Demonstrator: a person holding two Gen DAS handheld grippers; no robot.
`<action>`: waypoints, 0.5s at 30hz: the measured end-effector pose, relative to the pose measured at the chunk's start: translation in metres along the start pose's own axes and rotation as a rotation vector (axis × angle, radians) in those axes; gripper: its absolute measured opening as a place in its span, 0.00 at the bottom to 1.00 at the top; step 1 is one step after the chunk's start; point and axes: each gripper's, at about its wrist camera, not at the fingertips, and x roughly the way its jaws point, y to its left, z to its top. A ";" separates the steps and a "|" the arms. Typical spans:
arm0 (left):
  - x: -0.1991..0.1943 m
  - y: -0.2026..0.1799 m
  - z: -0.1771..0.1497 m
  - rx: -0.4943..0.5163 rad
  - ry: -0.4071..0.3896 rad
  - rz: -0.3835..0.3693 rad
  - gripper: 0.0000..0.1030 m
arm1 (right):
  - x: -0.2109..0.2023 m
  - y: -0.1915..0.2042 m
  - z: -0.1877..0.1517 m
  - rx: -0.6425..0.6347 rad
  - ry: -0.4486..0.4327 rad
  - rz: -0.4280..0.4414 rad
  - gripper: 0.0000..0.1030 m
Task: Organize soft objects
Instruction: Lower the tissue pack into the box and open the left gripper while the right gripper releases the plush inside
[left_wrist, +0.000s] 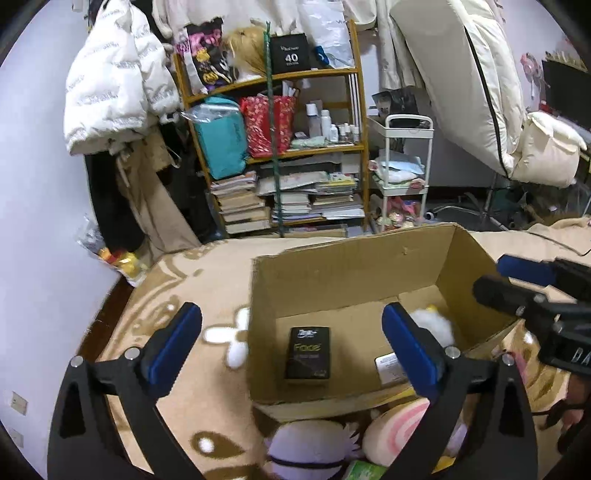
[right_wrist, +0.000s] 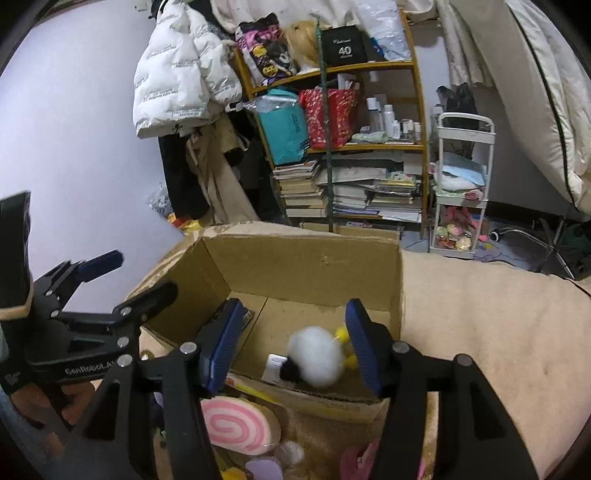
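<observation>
An open cardboard box (left_wrist: 354, 266) (right_wrist: 306, 258) stands on a tan patterned blanket. A white fluffy plush with yellow feet (right_wrist: 317, 354) (left_wrist: 434, 325) is inside it at the near right, blurred, between my right gripper's fingers but not touching them. My right gripper (right_wrist: 291, 343) is open above the box's near edge. My left gripper (left_wrist: 291, 347) is open and empty over the box's near left. A pink swirl plush (right_wrist: 236, 424) (left_wrist: 399, 428) and a lilac plush (left_wrist: 310, 450) lie in front of the box.
A black "Face" box (left_wrist: 308, 354) and a white-labelled item (left_wrist: 389, 367) lie in the cardboard box. A wooden shelf (left_wrist: 280, 147) with books and bags, a white cart (left_wrist: 402, 173) and hanging coats stand behind. More small plush lies at the bottom of the right wrist view (right_wrist: 354, 461).
</observation>
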 end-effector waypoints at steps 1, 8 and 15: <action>-0.004 0.000 0.000 0.008 -0.008 0.009 0.95 | -0.004 0.000 0.000 0.003 -0.007 -0.005 0.64; -0.035 0.005 -0.005 0.010 -0.021 0.011 0.99 | -0.047 0.009 0.002 -0.010 -0.058 -0.030 0.86; -0.065 0.013 -0.016 -0.013 0.018 -0.020 0.99 | -0.086 0.027 -0.002 -0.031 -0.078 -0.040 0.96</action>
